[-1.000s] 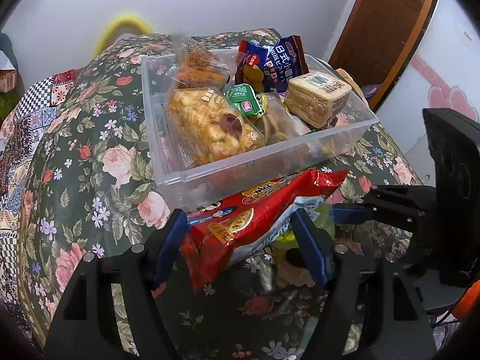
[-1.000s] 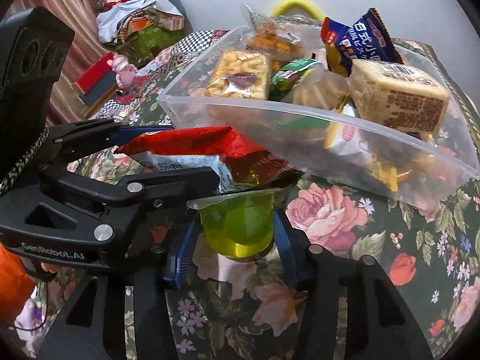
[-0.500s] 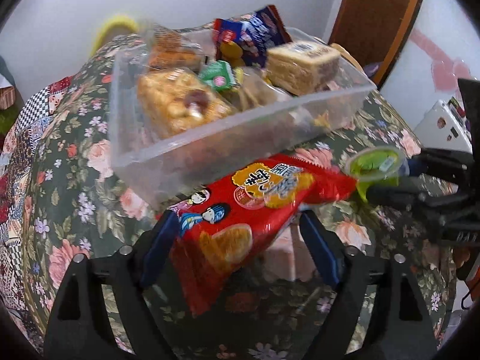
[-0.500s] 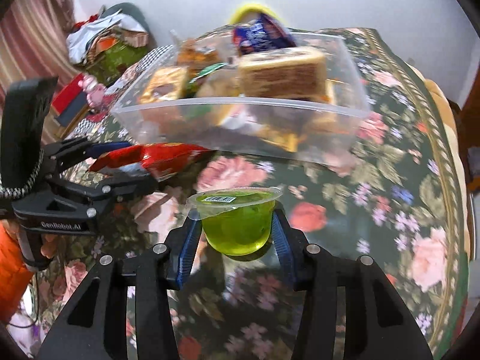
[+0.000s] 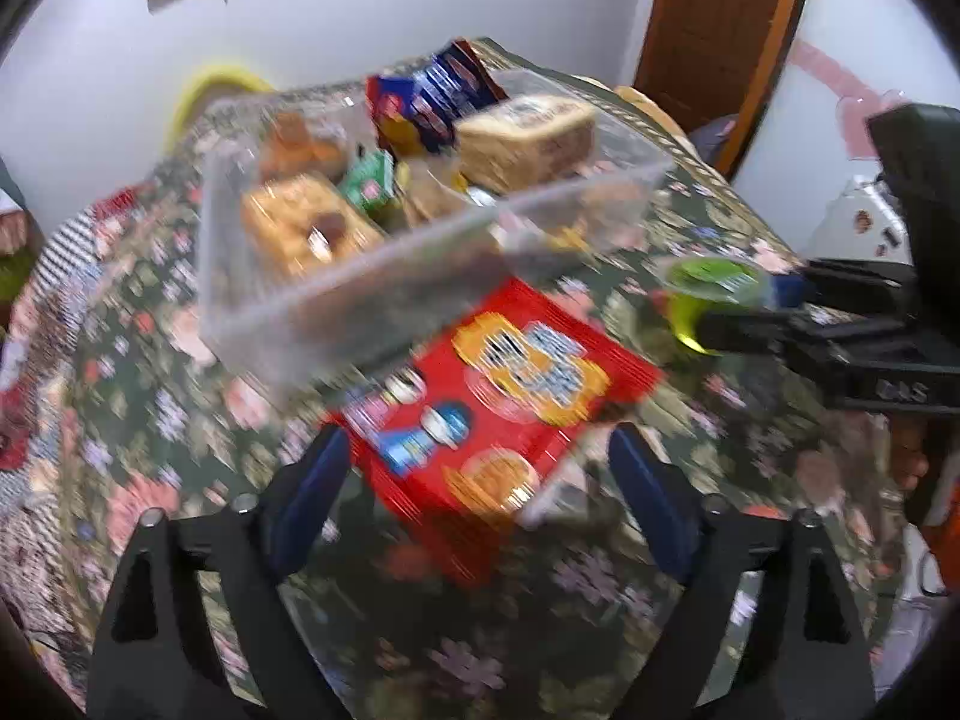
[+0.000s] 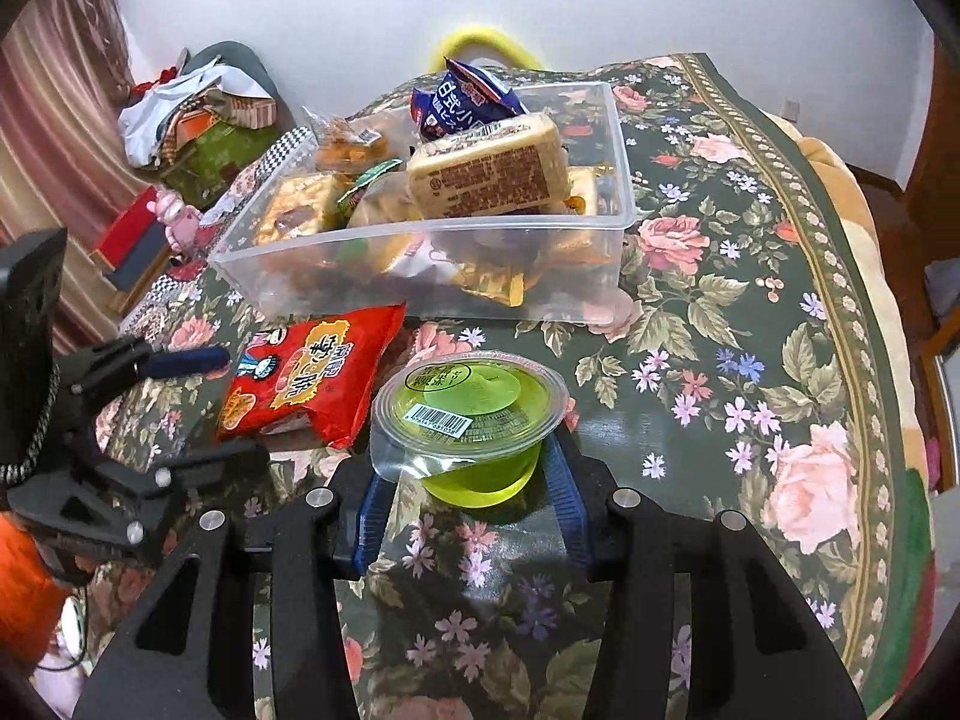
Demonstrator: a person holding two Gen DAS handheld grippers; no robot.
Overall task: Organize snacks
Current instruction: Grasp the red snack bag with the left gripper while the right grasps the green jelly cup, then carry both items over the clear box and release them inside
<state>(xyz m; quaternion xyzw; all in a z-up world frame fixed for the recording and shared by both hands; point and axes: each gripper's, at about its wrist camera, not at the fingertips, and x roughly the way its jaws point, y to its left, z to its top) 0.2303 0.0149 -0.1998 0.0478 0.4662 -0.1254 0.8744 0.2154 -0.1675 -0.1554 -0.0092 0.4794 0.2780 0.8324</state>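
A red snack bag (image 5: 498,414) lies between the open fingers of my left gripper (image 5: 480,480); in the right wrist view the red bag (image 6: 306,378) rests on the floral cloth, with the left gripper (image 6: 198,402) beside it. My right gripper (image 6: 468,492) is shut on a green jelly cup (image 6: 468,420), held just above the cloth; the cup (image 5: 714,294) shows at the right in the left wrist view. A clear plastic bin (image 6: 420,264) full of snacks stands behind both, also blurred in the left wrist view (image 5: 336,300).
A floral cloth (image 6: 750,360) covers the table. A wooden door (image 5: 720,18) is at the back right. Clothes and boxes (image 6: 192,120) are piled at the left beyond the table. A yellow hoop (image 6: 480,42) stands behind the bin.
My left gripper has opened and the red bag now rests on the cloth. Both grippers have pulled back and up from the bin. The right one still holds the jelly cup.
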